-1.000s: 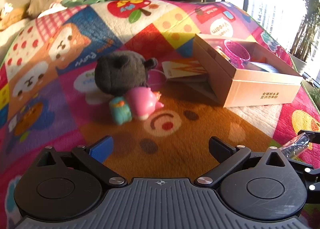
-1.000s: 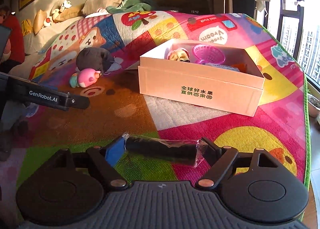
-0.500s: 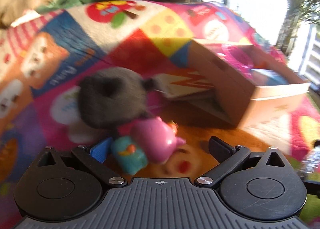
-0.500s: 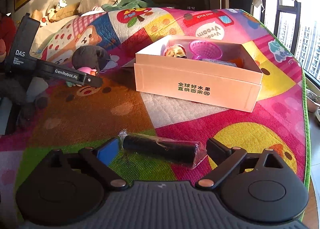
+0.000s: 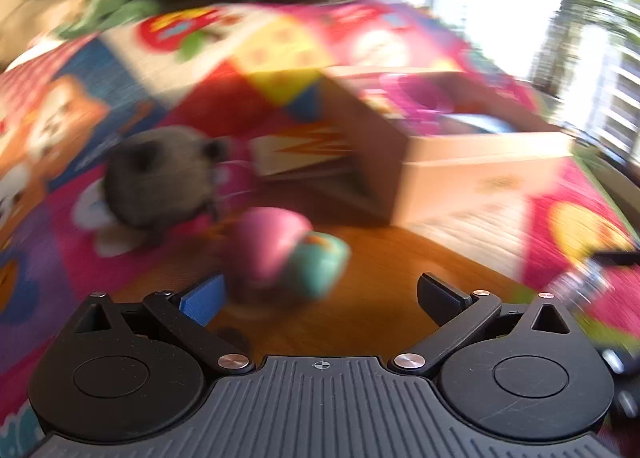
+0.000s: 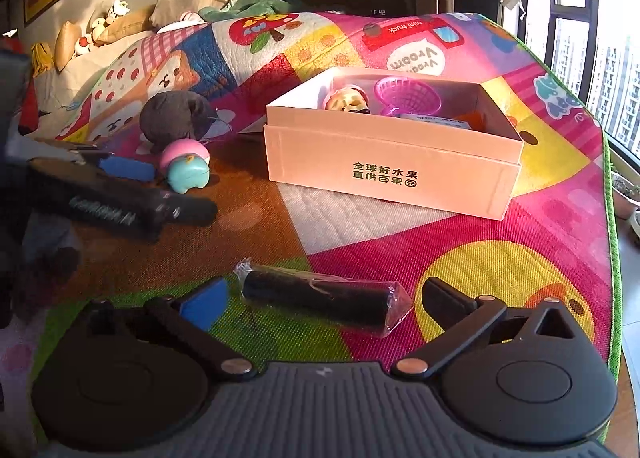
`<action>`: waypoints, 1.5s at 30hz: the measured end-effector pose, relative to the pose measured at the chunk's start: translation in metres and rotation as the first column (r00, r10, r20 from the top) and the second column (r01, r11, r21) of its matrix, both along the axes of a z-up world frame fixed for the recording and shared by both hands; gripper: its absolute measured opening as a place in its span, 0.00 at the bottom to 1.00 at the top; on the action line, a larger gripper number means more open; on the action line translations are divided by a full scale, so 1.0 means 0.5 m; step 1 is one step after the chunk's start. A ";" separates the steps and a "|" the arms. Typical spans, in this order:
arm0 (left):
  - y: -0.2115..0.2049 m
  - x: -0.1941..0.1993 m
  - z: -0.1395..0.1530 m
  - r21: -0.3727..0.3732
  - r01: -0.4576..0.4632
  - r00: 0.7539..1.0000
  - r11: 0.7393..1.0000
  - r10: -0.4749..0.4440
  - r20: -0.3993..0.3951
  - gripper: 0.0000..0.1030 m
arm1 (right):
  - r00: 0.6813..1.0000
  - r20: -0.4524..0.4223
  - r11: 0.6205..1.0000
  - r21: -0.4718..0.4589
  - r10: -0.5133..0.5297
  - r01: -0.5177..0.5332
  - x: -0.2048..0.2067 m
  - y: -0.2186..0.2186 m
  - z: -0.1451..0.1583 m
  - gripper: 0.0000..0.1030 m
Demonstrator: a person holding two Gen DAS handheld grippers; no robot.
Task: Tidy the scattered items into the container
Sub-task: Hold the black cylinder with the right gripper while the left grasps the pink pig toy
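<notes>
A: We're over a bright patchwork play mat [image 6: 500,258], pillows by the far wall, windows to our right.

B: Our black wrapped roll [image 6: 320,304] lies crosswise on it, loose between the right gripper [image 6: 320,298], whose jaws have just been opening wide.

A: The left gripper [image 5: 320,294], spread too, frames the pink-and-teal toy [image 5: 288,254]; dark plush [image 6: 174,114] behind, the cardboard box [image 6: 384,170] right.
</notes>
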State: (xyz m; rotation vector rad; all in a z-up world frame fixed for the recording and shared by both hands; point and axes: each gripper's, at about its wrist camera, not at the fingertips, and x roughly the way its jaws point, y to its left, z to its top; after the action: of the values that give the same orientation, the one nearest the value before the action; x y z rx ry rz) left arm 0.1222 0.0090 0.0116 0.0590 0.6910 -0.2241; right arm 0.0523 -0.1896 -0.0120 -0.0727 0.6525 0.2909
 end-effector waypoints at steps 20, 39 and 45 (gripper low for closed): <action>-0.019 -0.071 0.006 -0.002 0.131 0.991 0.991 -0.131 0.015 0.52 | 1.000 -0.022 1.000 0.003 0.007 -0.007 0.003 0.002 -0.004 1.00; -0.008 -0.145 -0.002 -0.125 0.123 0.992 0.985 -0.123 0.010 0.93 | 0.998 -0.059 0.999 -0.014 0.029 -0.030 0.010 0.003 -0.004 1.00; -0.007 -0.146 -0.002 -0.120 0.105 0.994 0.987 -0.105 0.010 0.93 | 0.998 -0.051 1.000 -0.018 0.020 -0.021 0.009 0.005 -0.004 1.00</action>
State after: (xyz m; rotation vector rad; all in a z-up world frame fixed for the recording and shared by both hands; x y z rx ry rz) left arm 0.0493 0.0057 0.0108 -0.0199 0.6700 -0.3666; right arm 0.0567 -0.1872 -0.0142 -0.0899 0.7057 0.3072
